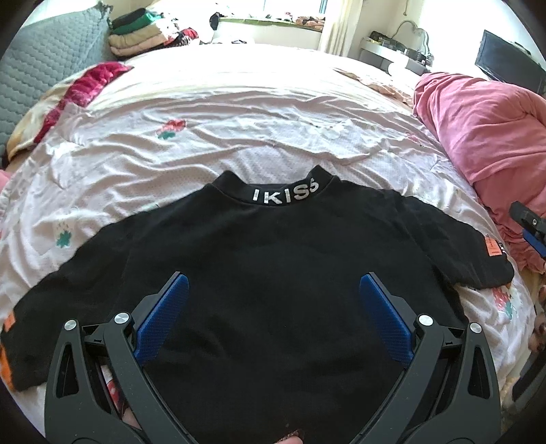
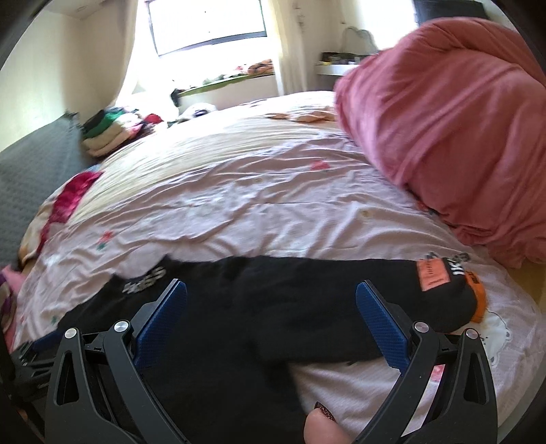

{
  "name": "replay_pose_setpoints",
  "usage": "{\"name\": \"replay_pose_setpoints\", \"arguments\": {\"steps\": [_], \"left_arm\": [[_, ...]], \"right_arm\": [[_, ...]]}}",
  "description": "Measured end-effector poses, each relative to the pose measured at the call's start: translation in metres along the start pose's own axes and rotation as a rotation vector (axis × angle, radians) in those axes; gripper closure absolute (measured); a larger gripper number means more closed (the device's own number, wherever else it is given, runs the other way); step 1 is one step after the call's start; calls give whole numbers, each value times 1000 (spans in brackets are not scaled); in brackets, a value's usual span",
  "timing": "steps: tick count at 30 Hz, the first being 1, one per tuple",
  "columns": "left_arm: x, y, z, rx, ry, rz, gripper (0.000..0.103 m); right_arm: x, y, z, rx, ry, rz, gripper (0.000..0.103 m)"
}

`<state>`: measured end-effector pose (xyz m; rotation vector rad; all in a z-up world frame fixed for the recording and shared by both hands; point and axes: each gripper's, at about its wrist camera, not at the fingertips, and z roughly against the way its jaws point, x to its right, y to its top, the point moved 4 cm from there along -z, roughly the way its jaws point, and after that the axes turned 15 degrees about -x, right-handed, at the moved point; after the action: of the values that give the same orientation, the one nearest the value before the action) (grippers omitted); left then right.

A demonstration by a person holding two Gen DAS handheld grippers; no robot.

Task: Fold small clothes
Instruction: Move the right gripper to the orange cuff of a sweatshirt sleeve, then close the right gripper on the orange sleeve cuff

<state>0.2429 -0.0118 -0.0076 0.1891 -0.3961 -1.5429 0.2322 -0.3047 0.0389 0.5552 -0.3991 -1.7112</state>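
A small black T-shirt [image 1: 273,259] lies spread flat on the bed, its collar lettered "IKISS" [image 1: 285,195] pointing away, with both sleeves out and orange patches on the cuffs [image 1: 490,247]. My left gripper [image 1: 273,283] is open and empty, hovering over the shirt's lower middle. In the right wrist view the same shirt [image 2: 273,300] shows from the right side, with its right sleeve and orange patch [image 2: 434,275]. My right gripper [image 2: 271,290] is open and empty above the shirt near that sleeve. It also shows at the right edge of the left wrist view [image 1: 530,227].
The pale pink bedsheet [image 1: 239,129] with flower prints covers the bed. A bunched pink quilt [image 1: 484,129] lies at the right. Folded clothes [image 1: 136,32] are stacked at the far left corner. A red cloth [image 1: 88,85] lies at the left. A desk [image 1: 392,51] stands behind.
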Motion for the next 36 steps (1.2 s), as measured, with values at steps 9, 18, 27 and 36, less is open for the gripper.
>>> {"name": "replay_pose_setpoints", "arguments": {"steps": [9, 18, 27, 36], "left_arm": [[-6, 1, -31, -36, 5, 4, 9], [8, -9, -47, -63, -17, -45, 9], [38, -23, -54, -86, -51, -141, 9], [53, -33, -61, -108, -73, -187, 9]], "right_arm": [[58, 5, -22, -1, -101, -123, 4], [100, -10, -39, -39, -148, -239, 4], [151, -31, -52, -94, -104, -517, 4], [197, -48, -75, -165, -46, -736, 4]]}}
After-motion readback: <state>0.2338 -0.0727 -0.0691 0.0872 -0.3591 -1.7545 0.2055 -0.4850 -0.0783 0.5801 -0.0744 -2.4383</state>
